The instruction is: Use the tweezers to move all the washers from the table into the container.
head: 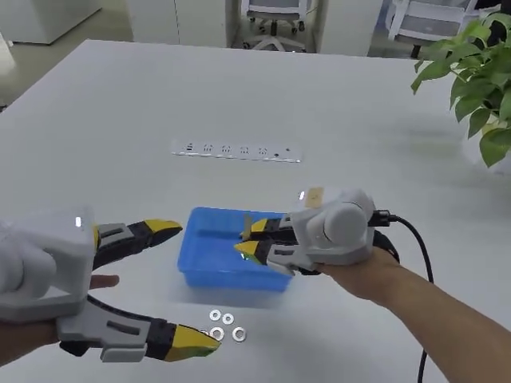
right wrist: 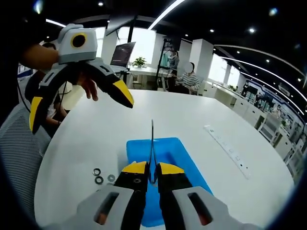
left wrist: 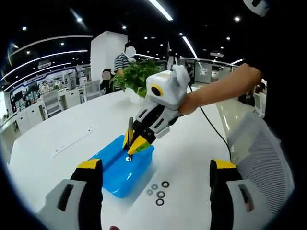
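Note:
A blue container (head: 209, 270) sits on the white table (head: 239, 96). Several washers (head: 225, 325) lie on the table just in front of it. My right gripper (head: 246, 241) is over the container, shut on thin tweezers (right wrist: 152, 141) that point down into it. In the left gripper view a small ring, seemingly a washer (left wrist: 128, 158), shows at the tweezer tips above the container (left wrist: 117, 167). My left gripper (head: 190, 283) stands wide open with nothing in it, left of the container and above the loose washers (left wrist: 159, 192). The right gripper view shows those washers (right wrist: 100, 176) left of the container (right wrist: 168, 153).
A white power strip (head: 235, 151) lies across the table beyond the container. A potted green plant (head: 479, 80) stands at the right edge. Office chairs (head: 275, 20) line the far side. A black cable (head: 419, 247) trails from the right gripper.

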### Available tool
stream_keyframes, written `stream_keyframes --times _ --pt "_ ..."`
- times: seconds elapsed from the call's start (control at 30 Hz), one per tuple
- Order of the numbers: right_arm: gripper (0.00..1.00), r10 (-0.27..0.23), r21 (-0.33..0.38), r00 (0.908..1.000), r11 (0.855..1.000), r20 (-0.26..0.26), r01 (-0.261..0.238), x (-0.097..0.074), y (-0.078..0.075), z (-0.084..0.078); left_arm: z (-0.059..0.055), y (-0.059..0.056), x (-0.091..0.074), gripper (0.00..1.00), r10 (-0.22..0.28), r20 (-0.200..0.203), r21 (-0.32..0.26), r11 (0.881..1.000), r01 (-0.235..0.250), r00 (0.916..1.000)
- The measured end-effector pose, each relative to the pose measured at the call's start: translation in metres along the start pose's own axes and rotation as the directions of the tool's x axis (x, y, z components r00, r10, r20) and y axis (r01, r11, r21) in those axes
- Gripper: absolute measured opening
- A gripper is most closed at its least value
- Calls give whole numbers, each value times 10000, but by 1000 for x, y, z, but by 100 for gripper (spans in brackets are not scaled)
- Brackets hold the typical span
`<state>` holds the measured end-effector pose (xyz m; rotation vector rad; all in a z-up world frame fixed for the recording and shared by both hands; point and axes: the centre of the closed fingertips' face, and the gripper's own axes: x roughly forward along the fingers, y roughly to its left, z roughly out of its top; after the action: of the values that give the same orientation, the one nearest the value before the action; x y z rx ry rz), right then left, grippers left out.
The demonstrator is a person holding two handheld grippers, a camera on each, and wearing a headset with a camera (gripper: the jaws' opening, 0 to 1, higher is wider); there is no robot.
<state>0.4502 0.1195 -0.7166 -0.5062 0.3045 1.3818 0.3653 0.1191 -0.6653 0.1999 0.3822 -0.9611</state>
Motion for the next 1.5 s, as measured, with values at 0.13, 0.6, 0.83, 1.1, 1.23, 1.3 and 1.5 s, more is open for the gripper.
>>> stream_keyframes --times 0.13,0.6,0.83,1.1,1.23,1.3,1.5 --pt "8 62 123 10000 9999 -51 -61 6 -3 -6 0 4 3 95 -72 -26 -11 10000 72 10000" --pt "8 200 399 9995 9990 -235 -191 21 -7 -22 5 24 14 82 -301 -111 248 9992 304 9995" --pt "9 209 485 9993 9986 -305 -194 24 -9 -28 5 40 29 63 -261 -391 566 9980 283 9989" --pt "9 281 571 9990 9980 -356 -260 27 -9 -33 10 50 46 46 -459 -370 818 9954 488 9983" --pt "9 257 617 9992 9978 -316 -237 27 -10 -33 7 57 53 37 -455 -616 1004 9936 516 9971" --pt "9 282 629 9991 9977 -310 -262 27 -10 -33 6 59 57 33 -453 -679 1099 9926 526 9967" --pt "9 356 590 9990 9977 -261 -341 27 -10 -33 6 64 67 25 -514 -777 1293 9897 612 9956"
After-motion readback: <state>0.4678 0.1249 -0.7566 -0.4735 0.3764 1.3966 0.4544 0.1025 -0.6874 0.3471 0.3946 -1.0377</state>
